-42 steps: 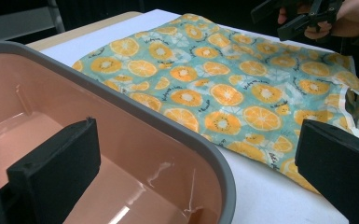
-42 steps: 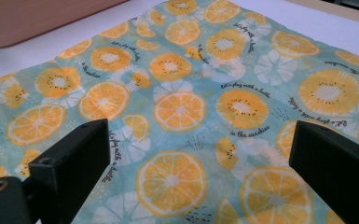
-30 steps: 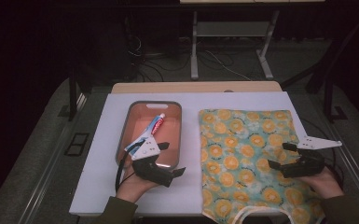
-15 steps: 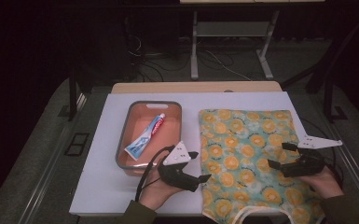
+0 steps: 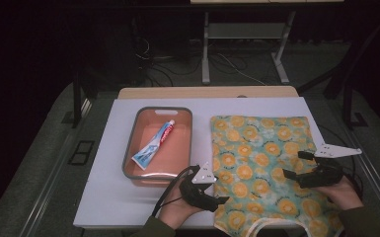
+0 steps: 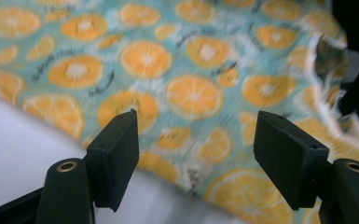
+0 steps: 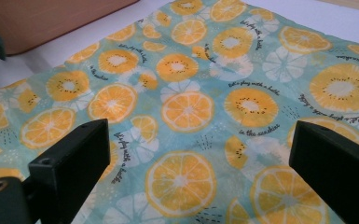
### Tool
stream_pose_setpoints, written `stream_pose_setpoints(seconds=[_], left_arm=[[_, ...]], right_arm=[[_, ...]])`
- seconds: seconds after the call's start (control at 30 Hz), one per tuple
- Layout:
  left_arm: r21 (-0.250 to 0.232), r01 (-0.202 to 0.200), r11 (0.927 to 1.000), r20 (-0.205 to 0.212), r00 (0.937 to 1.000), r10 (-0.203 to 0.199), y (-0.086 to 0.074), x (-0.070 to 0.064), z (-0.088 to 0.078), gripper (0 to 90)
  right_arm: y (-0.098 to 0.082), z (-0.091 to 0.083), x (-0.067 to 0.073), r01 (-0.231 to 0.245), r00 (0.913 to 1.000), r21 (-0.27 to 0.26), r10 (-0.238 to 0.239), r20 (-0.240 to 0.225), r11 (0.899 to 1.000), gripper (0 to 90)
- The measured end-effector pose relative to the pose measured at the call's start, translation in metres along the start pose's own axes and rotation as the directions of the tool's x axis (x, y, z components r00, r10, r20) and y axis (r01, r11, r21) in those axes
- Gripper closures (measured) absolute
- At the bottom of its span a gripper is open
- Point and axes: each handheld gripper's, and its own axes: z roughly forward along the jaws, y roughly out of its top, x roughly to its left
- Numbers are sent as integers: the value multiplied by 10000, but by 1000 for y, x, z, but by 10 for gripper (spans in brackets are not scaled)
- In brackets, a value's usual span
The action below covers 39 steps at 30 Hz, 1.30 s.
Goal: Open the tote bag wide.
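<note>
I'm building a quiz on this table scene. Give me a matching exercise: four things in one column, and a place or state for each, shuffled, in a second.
Things:
1. toothpaste tube
2. orange-print cloth
3. left gripper
4. right gripper

Places or states:
A. spread flat on the white board
B. open, at the cloth's near left edge
C. lying inside the tray
D. open, above the cloth's right part

Pairs: 1-C, 2-A, 3-B, 4-D
</note>
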Motion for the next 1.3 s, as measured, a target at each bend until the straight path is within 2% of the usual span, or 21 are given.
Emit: stream_pose_setpoints(seconds=[0.13, 0.3, 0.33, 0.43, 0.47, 0.57, 0.63, 0.67, 0.7, 0.73, 0.8, 0.9, 0.93, 0.97, 1.0, 1.03, 1.13, 1.2, 1.23, 1.27, 1.3], left_arm=[[642, 200, 9977, 51, 9998, -203, -10, 4, 9, 318], [951, 352, 9948, 221, 9991, -374, -15, 6, 15, 417], [1067, 166, 9942, 88, 9998, -177, -16, 4, 17, 431], [1074, 175, 9941, -46, 9998, -171, -16, 5, 17, 560], [1040, 22, 9946, -241, 9997, 3, -17, 6, 16, 647], [1060, 101, 9943, -303, 9995, -70, -16, 7, 16, 857], [1065, 39, 9943, -311, 9995, -6, -16, 8, 16, 895], [1098, 6, 9940, -390, 9992, 37, -15, 8, 16, 896], [1138, -61, 9935, -814, 9966, 154, -14, 6, 16, 897], [1138, -61, 9935, -814, 9966, 154, -14, 6, 16, 897], [1175, -25, 9931, -1626, 9865, 217, -13, 5, 15, 898], [1058, 172, 9942, -1953, 9807, 38, -13, 6, 15, 897], [1109, 223, 9936, -1933, 9811, -4, -13, 6, 16, 897], [1128, 336, 9930, -1905, 9816, -115, -14, 7, 16, 896], [902, 641, 9939, -1751, 9834, -476, -16, 9, 15, 894], [902, 641, 9939, -1751, 9834, -476, -16, 9, 15, 888], [626, 952, 9935, -1292, 9878, -865, -19, 12, 12, 741], [560, 1011, 9933, -1039, 9900, -949, -20, 10, 10, 672], [560, 1011, 9933, -1039, 9900, -949, -20, 10, 10, 654], [473, 873, 9951, -806, 9933, -834, -20, 8, 7, 618], [392, 840, 9957, -741, 9940, -809, -20, 7, 6, 582]], right_arm=[[0, 1, 0, 58, 10000, 35, -58, -36, 10000, 50], [-1, 1, 3, 188, 9997, 107, -187, -133, 9998, 50], [-1, 2, 3, 188, 9997, 122, -187, -146, 9997, 50], [-1, 2, 4, 209, 9996, 136, -207, -179, 9997, 50], [-1, 2, 4, 217, 9996, 133, -215, -203, 9997, 50], [-1, 4, 6, 297, 9990, 194, -290, -354, 9994, 50], [-1, 4, 9, 387, 9981, 253, -374, -481, 9989, 50], [-1, 5, 11, 413, 9973, 288, -395, -612, 9987, 51], [0, 5, 13, 501, 9958, 320, -475, -777, 9982, 51], [0, 6, 16, 597, 9941, 343, -563, -925, 9976, 51], [0, 8, 23, 845, 9877, 460, -775, -1356, 9954, 51], [-2, 13, 41, 1378, 9712, 795, -1189, -2063, 9873, 63], [-3, 15, 47, 1679, 9621, 953, -1420, -2329, 9812, 83], [-4, 18, 54, 1959, 9519, 1067, -1628, -2597, 9748, 106], [-5, 20, 60, 2209, 9403, 1196, -1788, -2897, 9679, 148], [-6, 23, 65, 2474, 9248, 1302, -1939, -3273, 9601, 172], [-10, 30, 80, 3199, 8862, 1695, -2310, -4017, 9322, 253], [-12, 32, 85, 3498, 8662, 1752, -2464, -4348, 9203, 305], [-12, 32, 85, 3498, 8662, 1752, -2464, -4348, 9203, 305], [-13, 33, 89, 3714, 8478, 1832, -2520, -4666, 9102, 356], [-14, 33, 90, 3871, 8409, 1883, -2618, -4737, 9026, 379]])
